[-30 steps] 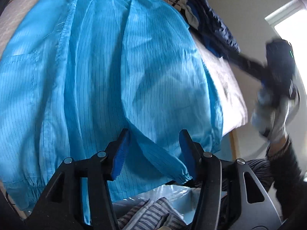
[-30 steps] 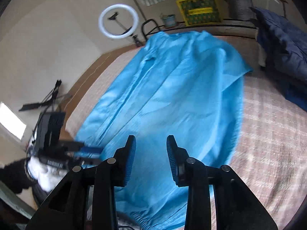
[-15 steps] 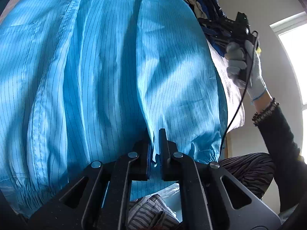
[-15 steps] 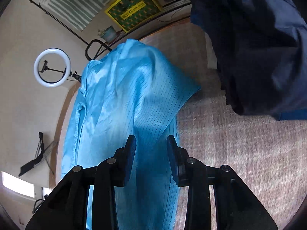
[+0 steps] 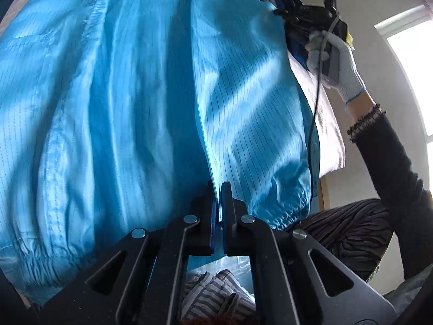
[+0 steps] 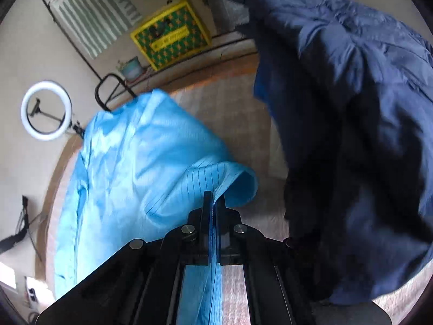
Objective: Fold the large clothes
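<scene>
While the bright blue pinstriped garment (image 5: 140,103) lies spread across most of the left wrist view, its elastic cuffs gathered along the near edge, the left tool (image 5: 218,189) is clamped tight on a fold of that cloth, the jaws pressed together with only the thin fabric between them. Below that tool a bundle of striped cloth (image 5: 213,295) shows in a clear plastic bag. Further right, a gloved hand (image 5: 334,62) holds the right tool at the garment's far right edge, a dark sleeve (image 5: 392,168) trailing back from the wrist, with a bright window (image 5: 416,62) behind.

In the right wrist view, a ring light (image 6: 46,110) stands at the left by the wall, and a yellow crate (image 6: 170,40) sits further back. The blue garment (image 6: 140,168) stretches over a pale checked bed cover (image 6: 238,113), and the right tool (image 6: 214,199) has just closed on its hem: the jaws are pinched on the stitched edge, which curls up into a loop just beyond the tips. To the right, a dark navy garment (image 6: 351,108) is heaped on the same cover, near the blue one but apart from it.
</scene>
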`<action>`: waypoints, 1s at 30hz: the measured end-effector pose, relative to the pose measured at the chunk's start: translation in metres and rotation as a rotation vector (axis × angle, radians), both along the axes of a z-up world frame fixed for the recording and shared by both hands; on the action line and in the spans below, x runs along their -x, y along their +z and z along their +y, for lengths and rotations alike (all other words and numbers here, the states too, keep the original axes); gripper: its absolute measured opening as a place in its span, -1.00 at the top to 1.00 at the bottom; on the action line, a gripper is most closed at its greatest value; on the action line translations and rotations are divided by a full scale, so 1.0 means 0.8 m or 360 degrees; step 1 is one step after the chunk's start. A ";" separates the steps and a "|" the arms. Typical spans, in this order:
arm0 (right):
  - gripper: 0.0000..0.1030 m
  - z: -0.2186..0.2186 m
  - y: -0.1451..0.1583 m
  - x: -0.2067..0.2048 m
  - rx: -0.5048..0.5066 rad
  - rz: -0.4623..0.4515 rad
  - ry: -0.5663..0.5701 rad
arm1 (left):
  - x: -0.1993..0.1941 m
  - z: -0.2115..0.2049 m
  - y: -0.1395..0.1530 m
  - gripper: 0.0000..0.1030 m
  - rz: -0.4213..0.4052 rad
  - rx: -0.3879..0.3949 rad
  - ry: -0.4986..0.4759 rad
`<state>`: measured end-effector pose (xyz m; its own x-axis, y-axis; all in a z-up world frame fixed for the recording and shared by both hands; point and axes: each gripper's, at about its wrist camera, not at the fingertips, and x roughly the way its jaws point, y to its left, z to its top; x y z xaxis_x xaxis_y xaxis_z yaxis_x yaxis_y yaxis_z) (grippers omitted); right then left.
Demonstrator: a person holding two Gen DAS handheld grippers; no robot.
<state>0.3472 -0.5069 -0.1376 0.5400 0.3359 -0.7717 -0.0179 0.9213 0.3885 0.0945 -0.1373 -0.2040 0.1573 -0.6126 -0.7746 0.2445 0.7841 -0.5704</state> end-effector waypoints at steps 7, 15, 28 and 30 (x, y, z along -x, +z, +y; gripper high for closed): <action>0.93 0.010 -0.010 -0.002 -0.0041 0.0182 0.0065 | 0.010 -0.011 0.015 0.98 -0.0069 -0.0036 -0.0070; 0.91 -0.003 0.069 0.105 -0.0238 0.0087 0.0176 | -0.008 0.004 0.028 0.98 -0.0035 0.0023 -0.0017; 0.28 0.076 0.012 0.327 -0.0231 0.0468 0.0491 | -0.005 0.012 -0.003 0.98 0.0084 0.0056 0.0072; 0.28 0.091 -0.005 0.335 -0.0197 0.0512 0.0527 | -0.006 0.012 -0.002 0.98 0.0075 0.0052 0.0074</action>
<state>0.0793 -0.4343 -0.1413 0.1287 0.5495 -0.8255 -0.1639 0.8328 0.5287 0.0993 -0.1278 -0.2058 0.1500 -0.6305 -0.7615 0.1804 0.7748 -0.6060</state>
